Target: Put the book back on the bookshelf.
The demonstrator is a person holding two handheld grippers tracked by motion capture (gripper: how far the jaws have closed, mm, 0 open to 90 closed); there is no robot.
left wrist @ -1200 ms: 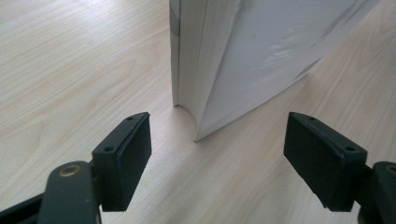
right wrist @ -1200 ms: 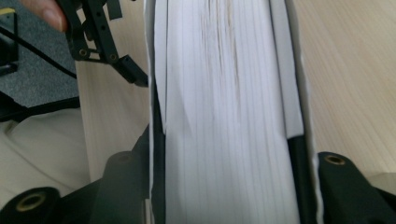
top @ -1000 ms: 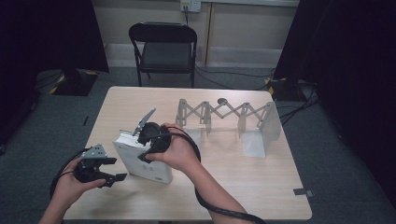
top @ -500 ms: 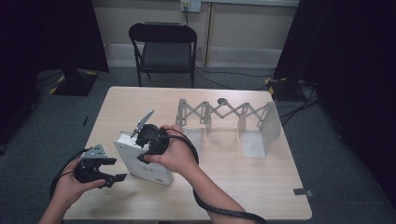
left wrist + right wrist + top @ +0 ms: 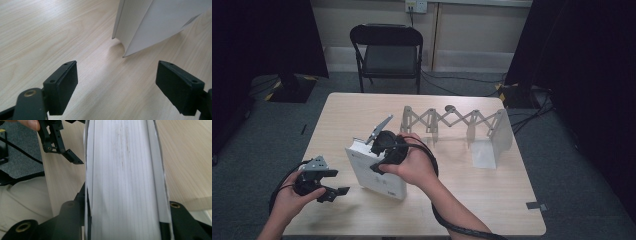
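The right claw (image 5: 379, 150) grips a white book (image 5: 377, 172) by its top edge, jaws pressed on both covers after closing further, holding it upright near the surface's (image 5: 492, 200) front-left corner. The left claw (image 5: 329, 185) hangs just left of the book, jaws spread wide and empty.

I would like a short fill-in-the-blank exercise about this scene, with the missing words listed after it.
1. The right tool is shut on a white ____.
2. The left tool has its jaws ____, with nothing between them.
3. The folding rack stands on the ____.
4. Behind the table stands a black ____.

Missing words: book; open; table; chair
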